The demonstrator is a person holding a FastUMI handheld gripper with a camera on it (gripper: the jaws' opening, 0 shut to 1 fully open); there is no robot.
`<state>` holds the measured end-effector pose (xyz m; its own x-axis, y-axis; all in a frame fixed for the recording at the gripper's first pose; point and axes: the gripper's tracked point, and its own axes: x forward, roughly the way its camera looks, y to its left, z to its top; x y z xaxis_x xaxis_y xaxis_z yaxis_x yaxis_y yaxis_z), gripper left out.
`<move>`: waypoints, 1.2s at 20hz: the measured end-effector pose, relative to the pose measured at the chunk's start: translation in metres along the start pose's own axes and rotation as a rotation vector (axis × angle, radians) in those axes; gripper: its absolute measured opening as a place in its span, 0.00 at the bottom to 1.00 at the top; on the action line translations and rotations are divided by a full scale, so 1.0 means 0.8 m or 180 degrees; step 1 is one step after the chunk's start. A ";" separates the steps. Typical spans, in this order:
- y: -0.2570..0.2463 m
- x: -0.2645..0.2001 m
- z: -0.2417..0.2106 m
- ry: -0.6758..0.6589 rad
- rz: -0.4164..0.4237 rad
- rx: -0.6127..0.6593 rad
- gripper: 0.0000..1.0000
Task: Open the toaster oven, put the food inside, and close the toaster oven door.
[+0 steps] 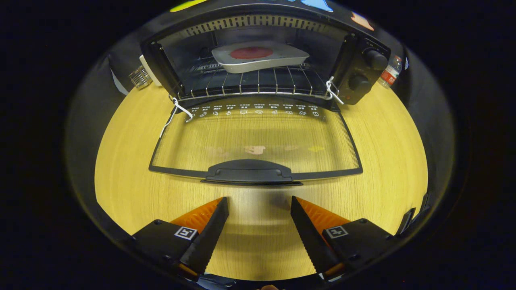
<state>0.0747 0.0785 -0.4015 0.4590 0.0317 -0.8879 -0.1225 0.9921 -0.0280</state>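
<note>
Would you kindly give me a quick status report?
Gripper open, empty, short of door handle. Oven door down flat. Plate of food on rack inside. Nothing blocking door.

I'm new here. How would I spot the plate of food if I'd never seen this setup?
Find the black toaster oven at the far side of the wooden table, its glass door folded down flat toward the open gripper. Inside, on the wire rack, sits the plate. It is the one pale, rounded-square thing in there, with a red round patch on top.
</note>
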 end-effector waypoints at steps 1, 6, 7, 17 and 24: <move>-0.003 0.001 0.005 -0.0031 -0.0042 -0.0050 0.99; -0.002 0.004 0.008 0.0003 -0.0050 0.0049 0.99; -0.001 0.001 0.010 -0.0036 -0.0045 0.0065 0.99; -0.003 -0.050 0.028 -0.0490 0.0041 -0.0023 0.99; -0.007 -0.117 0.083 -0.1336 -0.0106 -0.0364 1.00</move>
<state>0.0907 0.0779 -0.2880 0.7794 0.0699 -0.6226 -0.1875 0.9742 -0.1253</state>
